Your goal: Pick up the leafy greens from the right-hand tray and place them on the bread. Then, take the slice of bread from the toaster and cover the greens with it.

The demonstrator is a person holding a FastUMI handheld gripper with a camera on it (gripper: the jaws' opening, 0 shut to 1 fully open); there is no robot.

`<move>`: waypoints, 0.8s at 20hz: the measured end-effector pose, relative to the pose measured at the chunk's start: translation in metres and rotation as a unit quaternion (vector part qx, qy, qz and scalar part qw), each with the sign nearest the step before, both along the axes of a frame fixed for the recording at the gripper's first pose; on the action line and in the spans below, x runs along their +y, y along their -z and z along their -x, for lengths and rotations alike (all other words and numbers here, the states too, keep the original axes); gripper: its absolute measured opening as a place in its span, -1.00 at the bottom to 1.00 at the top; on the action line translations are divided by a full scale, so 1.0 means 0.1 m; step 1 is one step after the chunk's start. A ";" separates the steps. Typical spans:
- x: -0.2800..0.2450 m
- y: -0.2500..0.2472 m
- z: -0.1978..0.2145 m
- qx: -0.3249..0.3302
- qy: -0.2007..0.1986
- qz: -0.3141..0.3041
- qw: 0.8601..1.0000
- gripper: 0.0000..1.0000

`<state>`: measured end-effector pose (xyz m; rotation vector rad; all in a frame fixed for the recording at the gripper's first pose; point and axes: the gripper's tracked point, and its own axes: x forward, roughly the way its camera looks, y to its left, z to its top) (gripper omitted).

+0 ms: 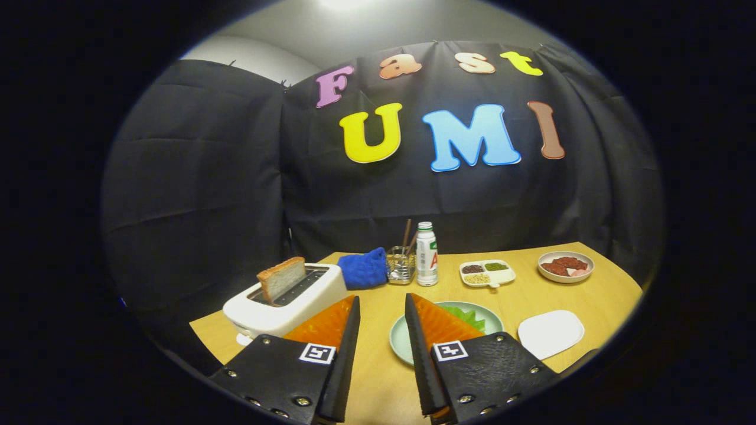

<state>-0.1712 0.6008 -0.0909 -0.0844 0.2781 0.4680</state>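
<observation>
Currently the gripper stands open and empty at the lower centre of the frame, so no step appears done. The leafy greens lie on the pale green plate, lower right of centre, partly behind the right finger; they look flat and crinkled. The bread slice stands upright in the toaster, left of centre.

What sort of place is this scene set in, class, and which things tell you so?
Probably a mock kitchen table in a cloth-walled booth: a white toaster holding a bread slice, a green plate with leafy greens. The gripper hangs open above the wooden table.
</observation>
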 end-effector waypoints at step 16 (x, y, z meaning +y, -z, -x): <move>1.32 0.37 0.24 0.012 -0.074 0.009 0.997 -0.08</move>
